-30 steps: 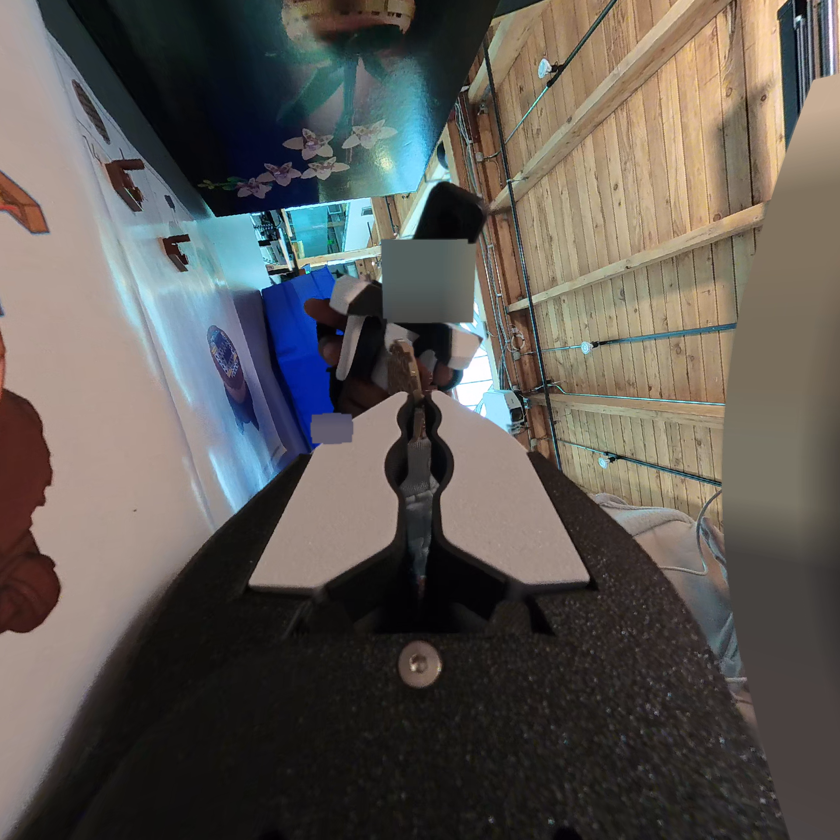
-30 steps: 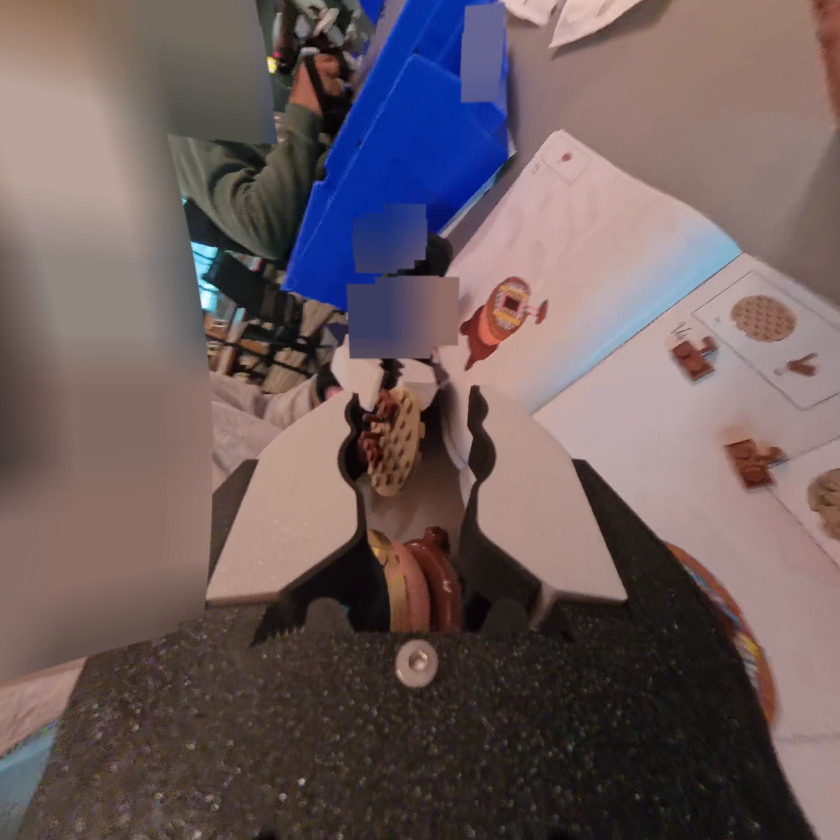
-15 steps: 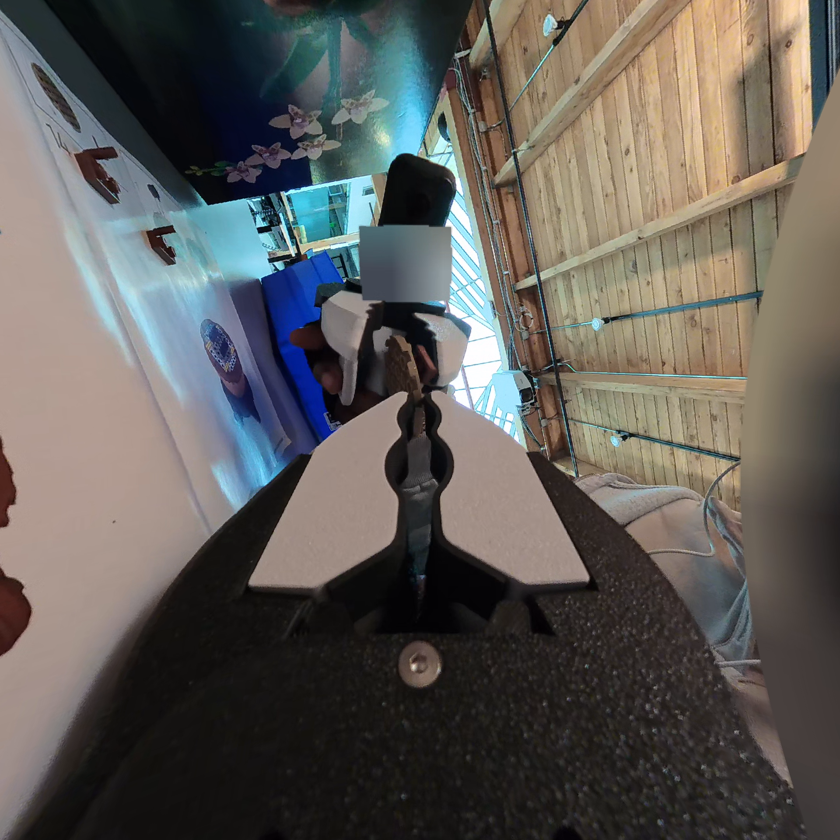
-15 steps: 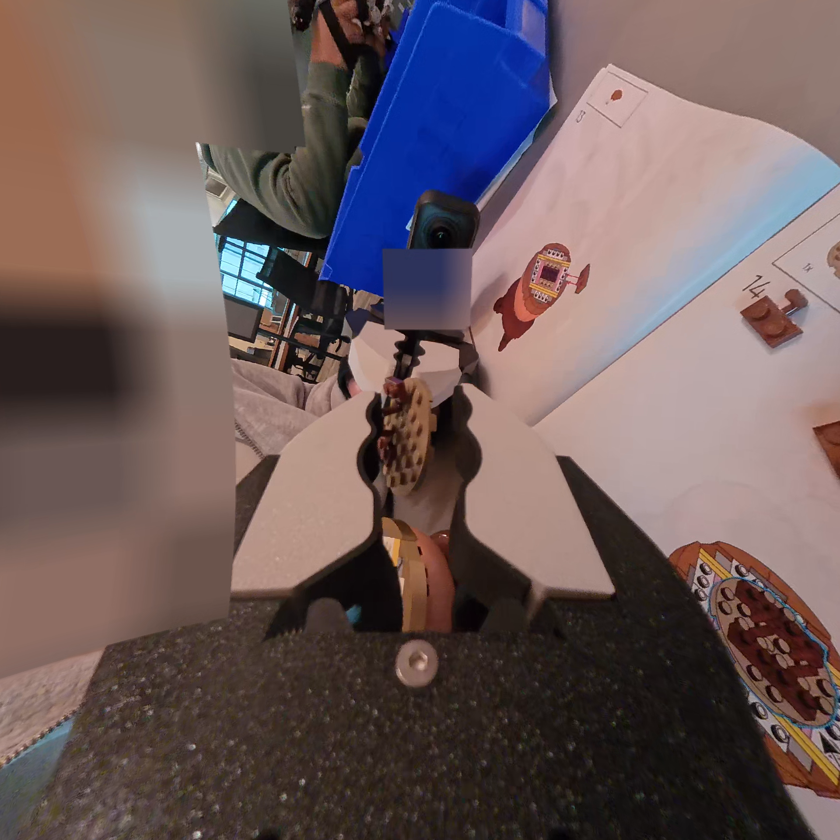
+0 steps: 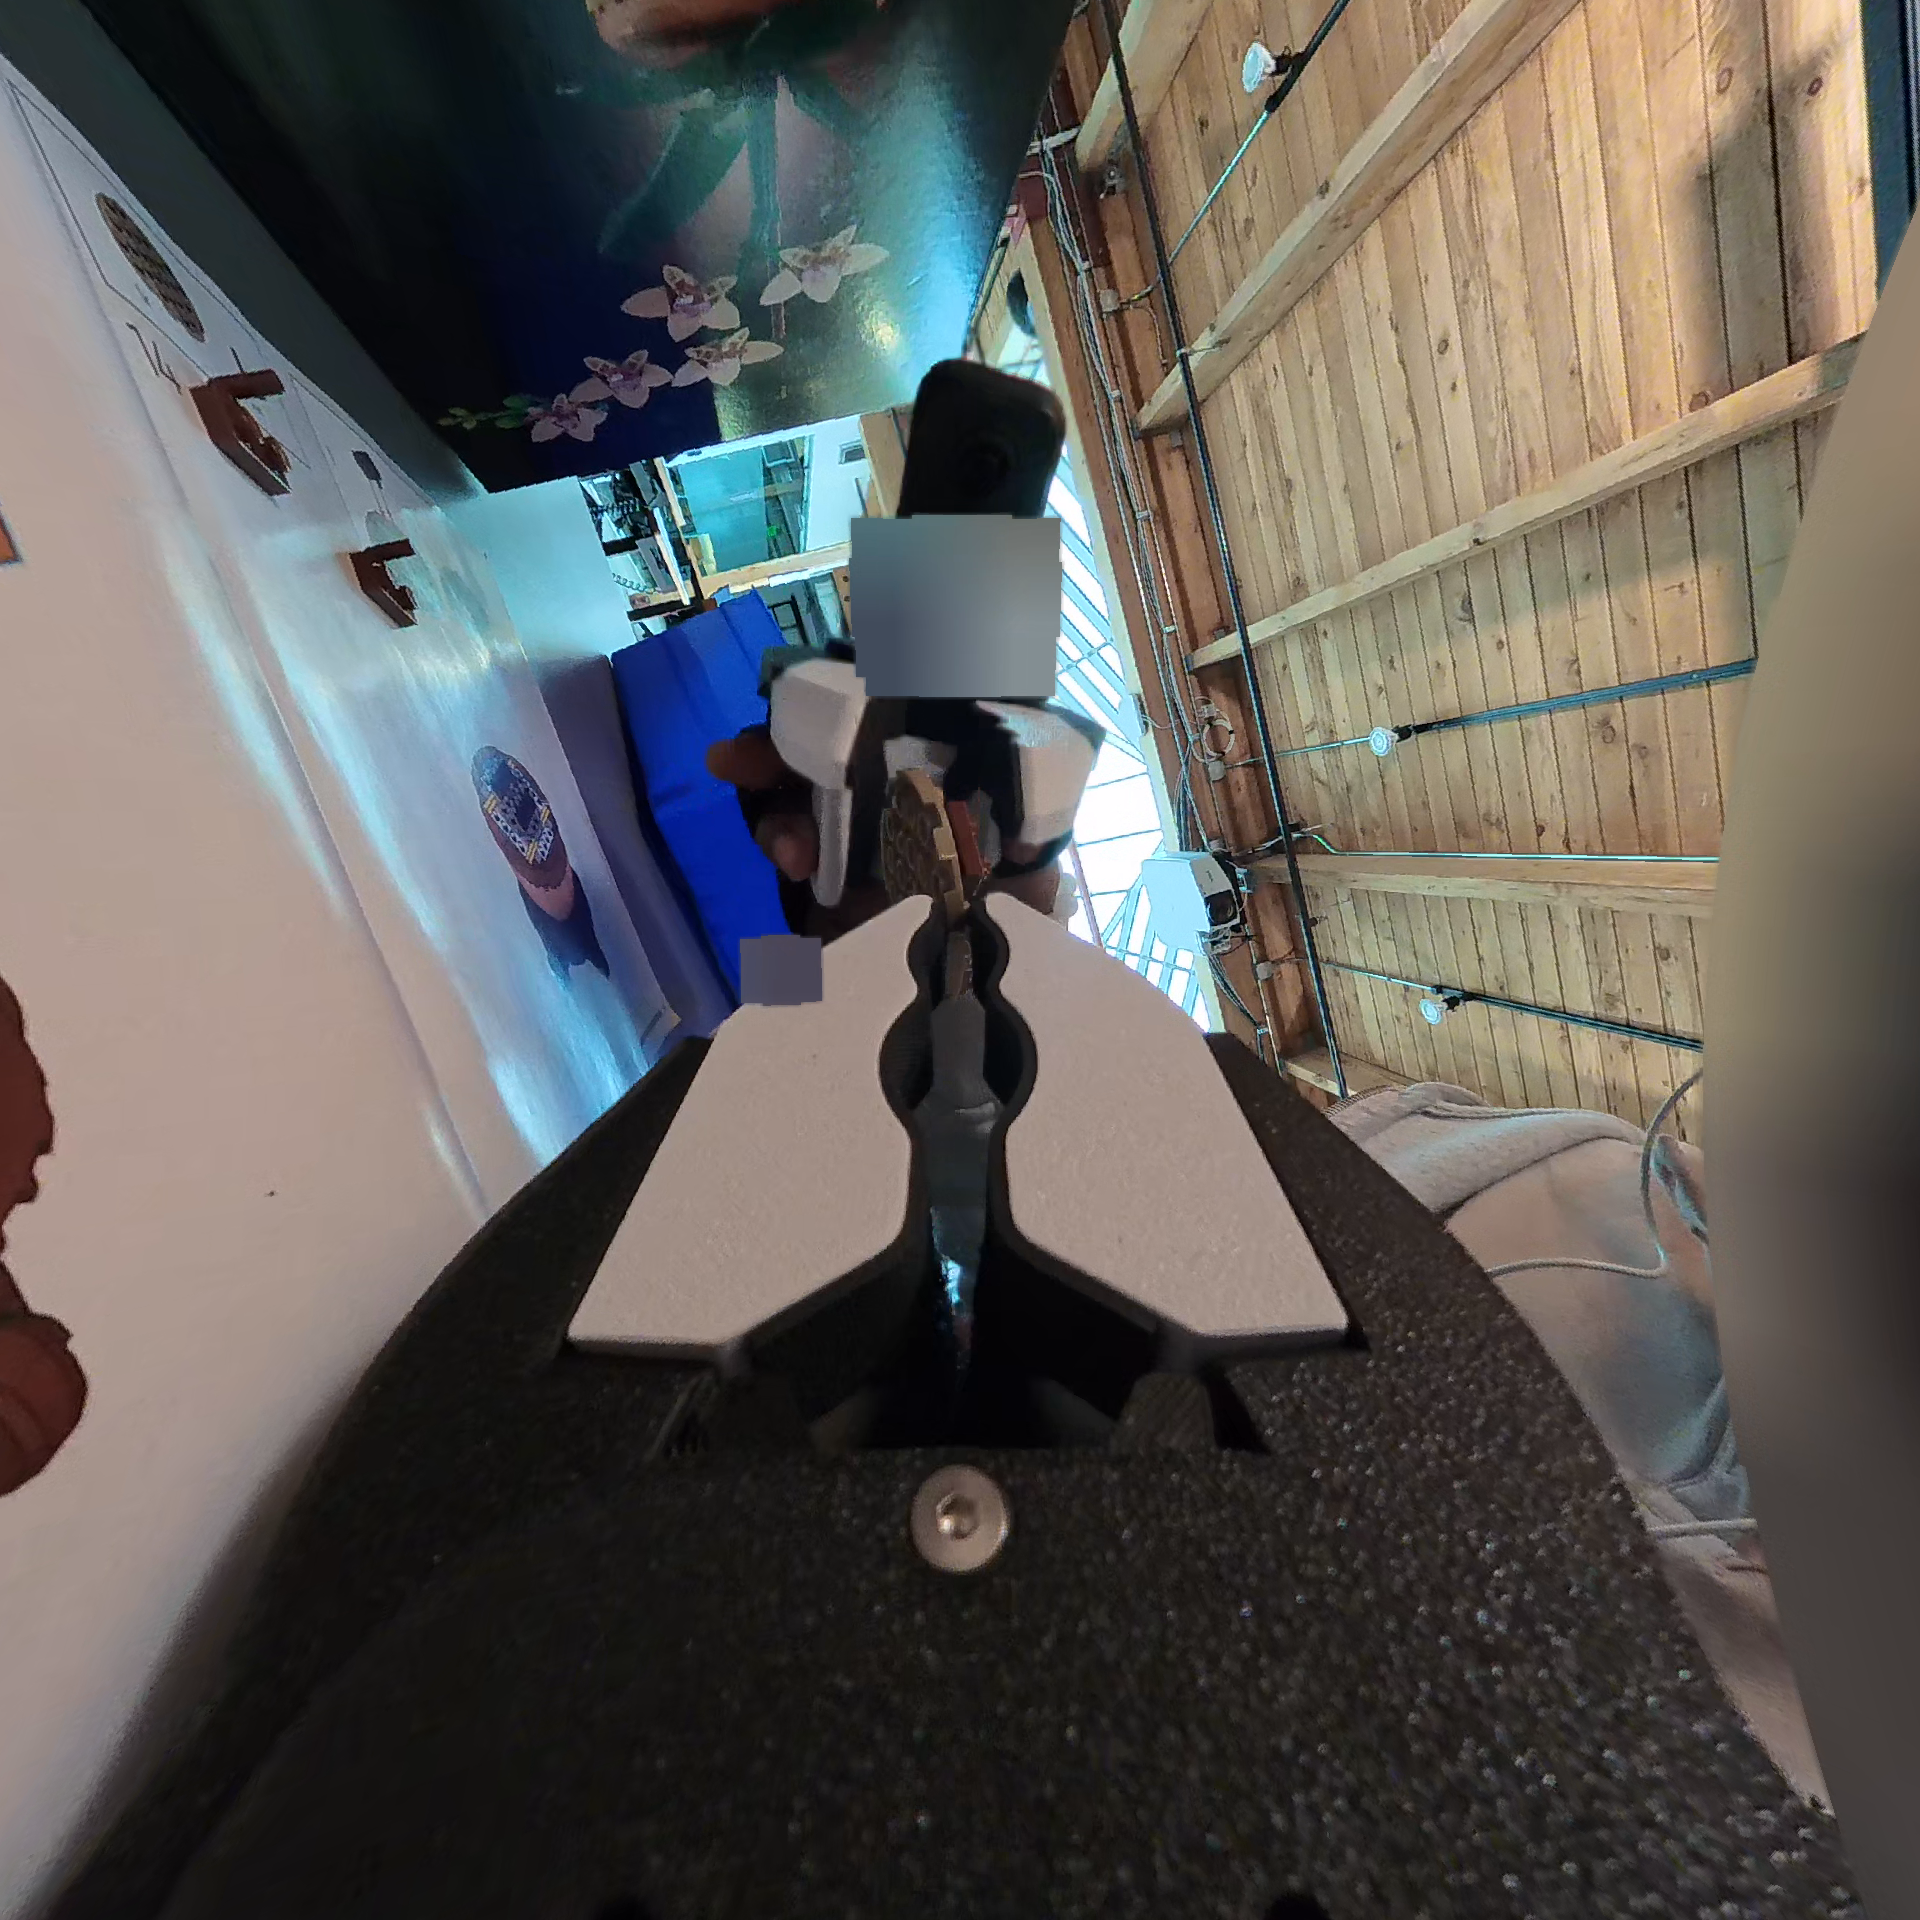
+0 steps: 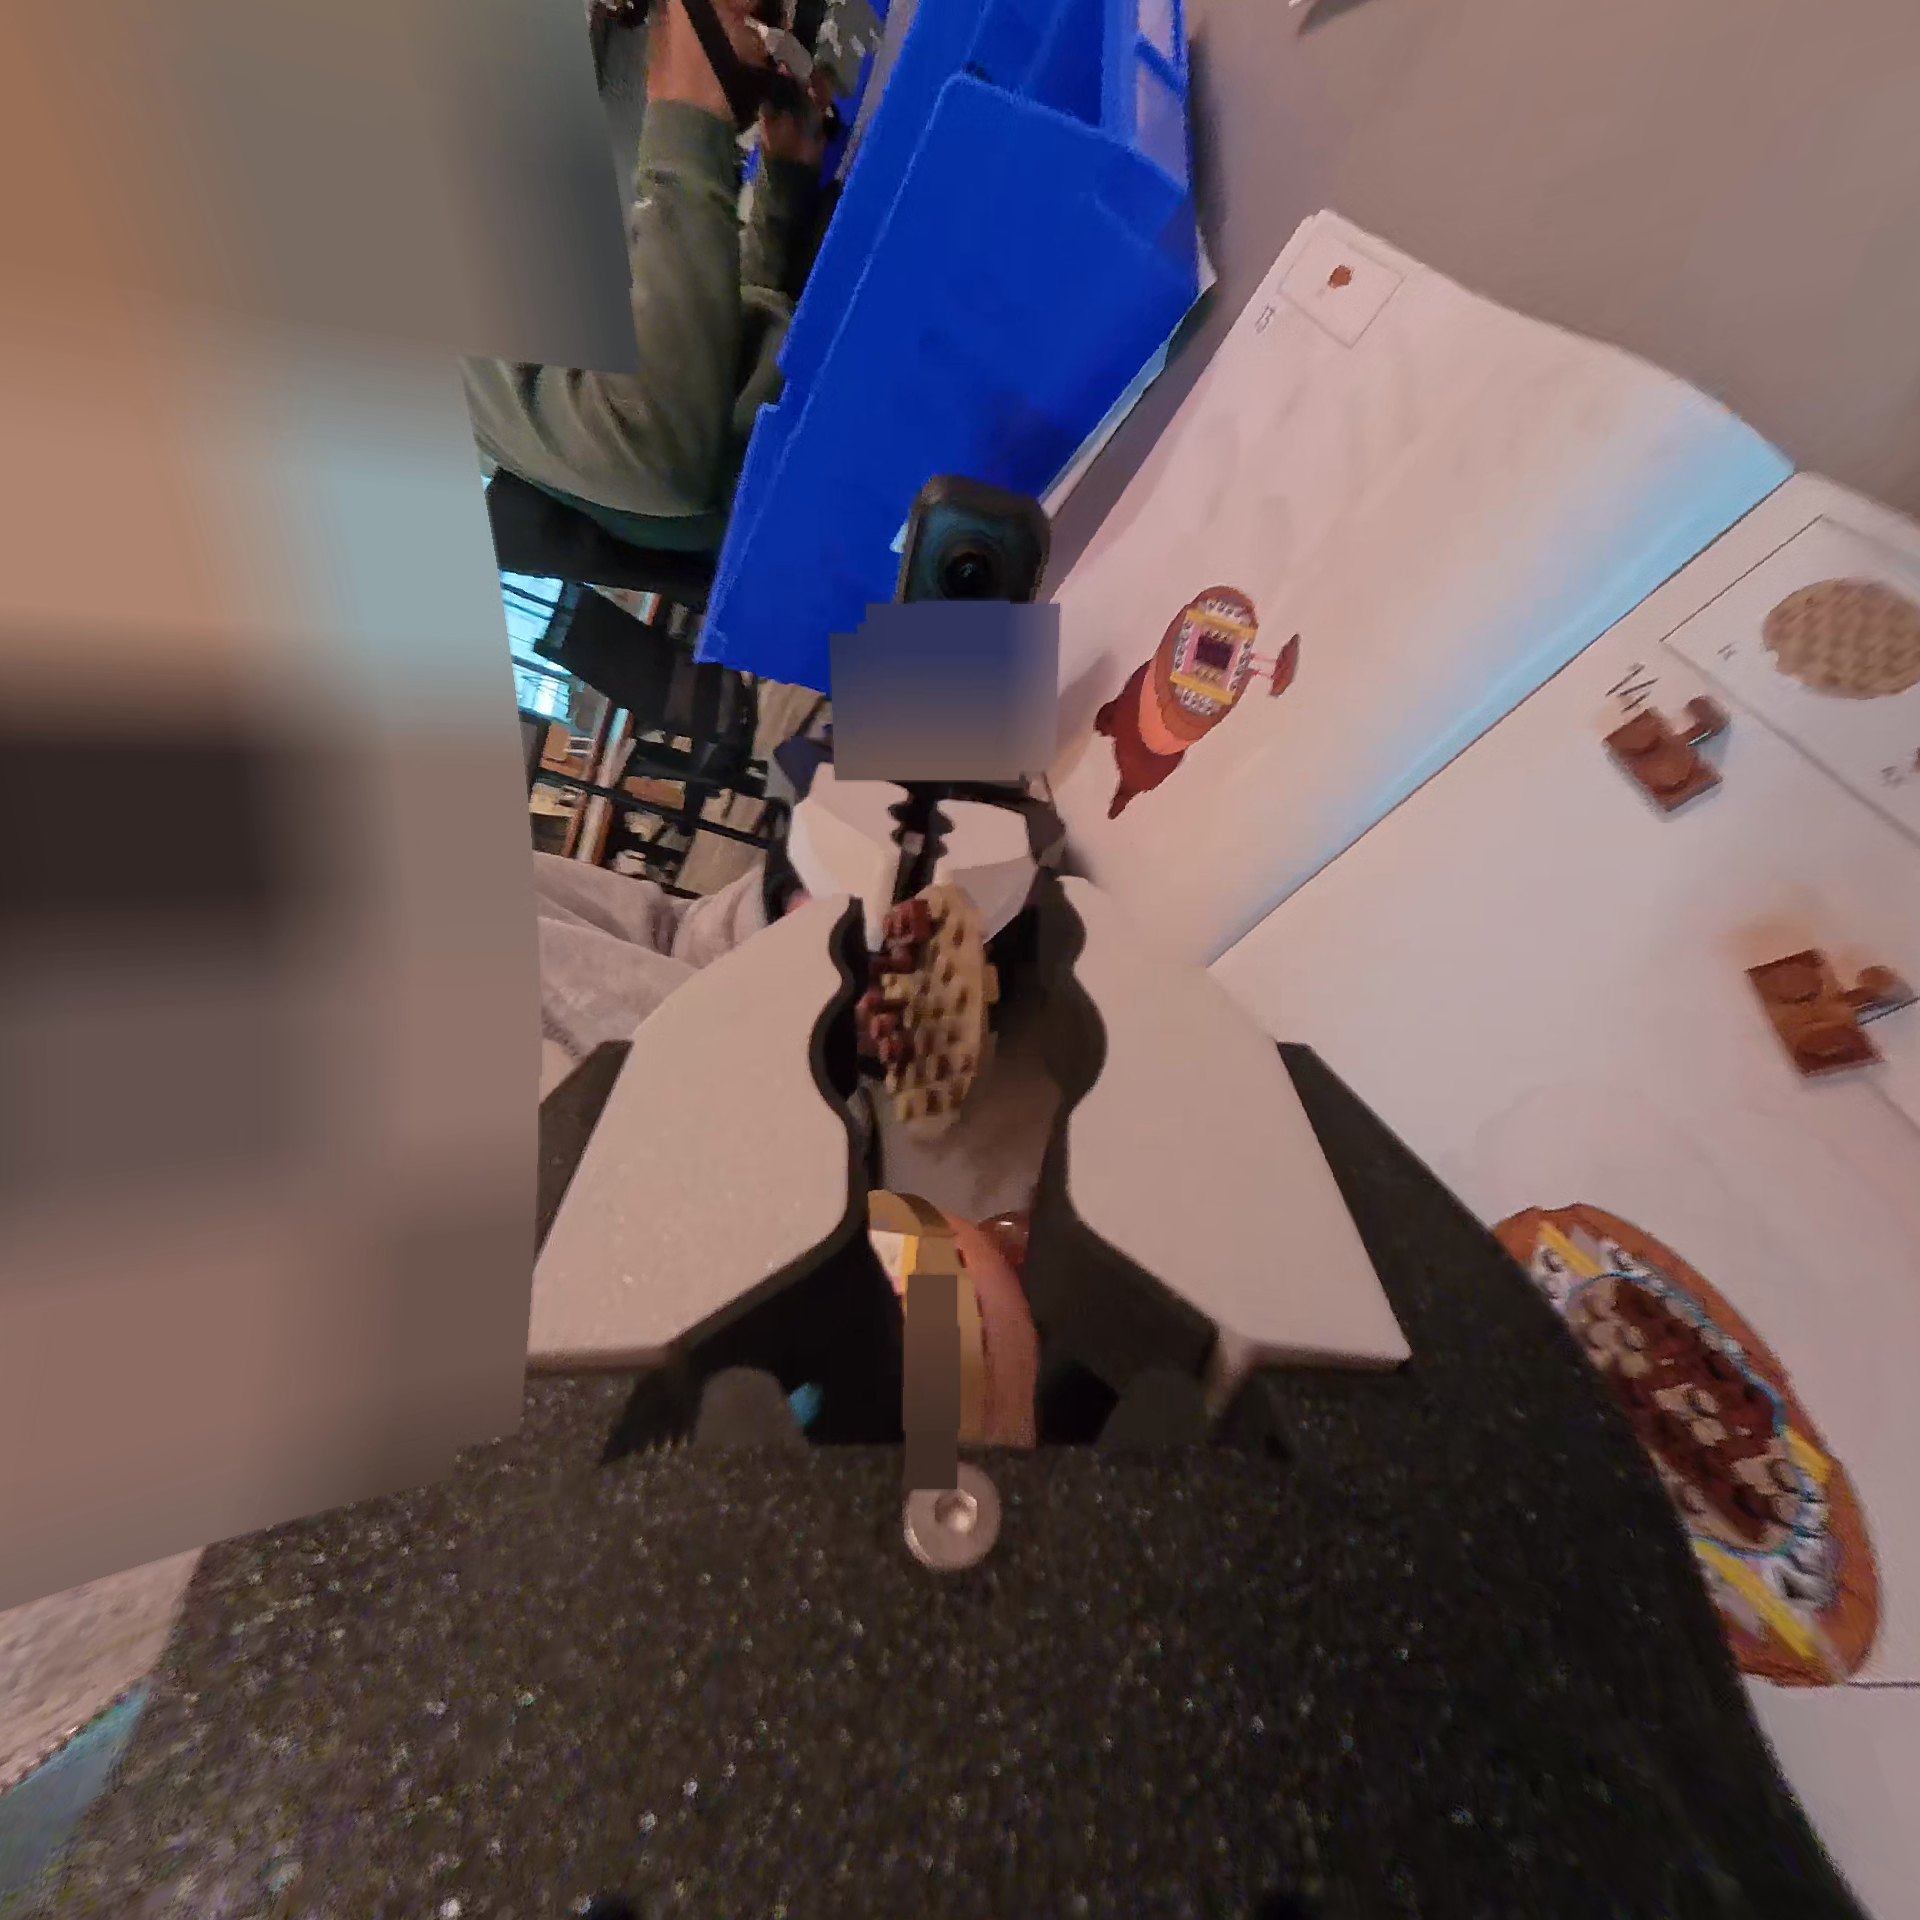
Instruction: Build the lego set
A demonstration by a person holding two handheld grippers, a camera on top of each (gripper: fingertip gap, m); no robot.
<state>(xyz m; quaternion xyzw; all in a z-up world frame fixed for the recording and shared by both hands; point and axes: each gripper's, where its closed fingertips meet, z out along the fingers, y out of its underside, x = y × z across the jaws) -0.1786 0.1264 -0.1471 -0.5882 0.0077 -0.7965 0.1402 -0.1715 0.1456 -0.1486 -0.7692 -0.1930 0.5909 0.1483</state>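
Two grippers are meeting nose to nose over the booklet (image 6: 1403, 1018).
My left gripper (image 5: 961, 920) is clamping the tan plate (image 6: 930, 1013) edge-on, studs facing left; my right gripper (image 6: 956, 935), jaws apart, is now sitting closer around it.

Facing each other tip to tip, both rolled hard onto their sides. Left gripper (image 5: 958, 920) pinching with its jaws nearly together, only a narrow slit showing between the grey fingers (image 5: 790, 1132), tips clamping the edge of a thin round plate (image 5: 920, 844). Right gripper (image 6: 954, 935) standing with jaws apart, a wide gap between its fingers (image 6: 717, 1122), the studded face of that plate sitting between the tips, contact unclear. Seen from the left camera, right gripper's pale fingers (image 5: 821, 717) flanking the plate; a hand (image 5: 774, 805) gripping behind it.
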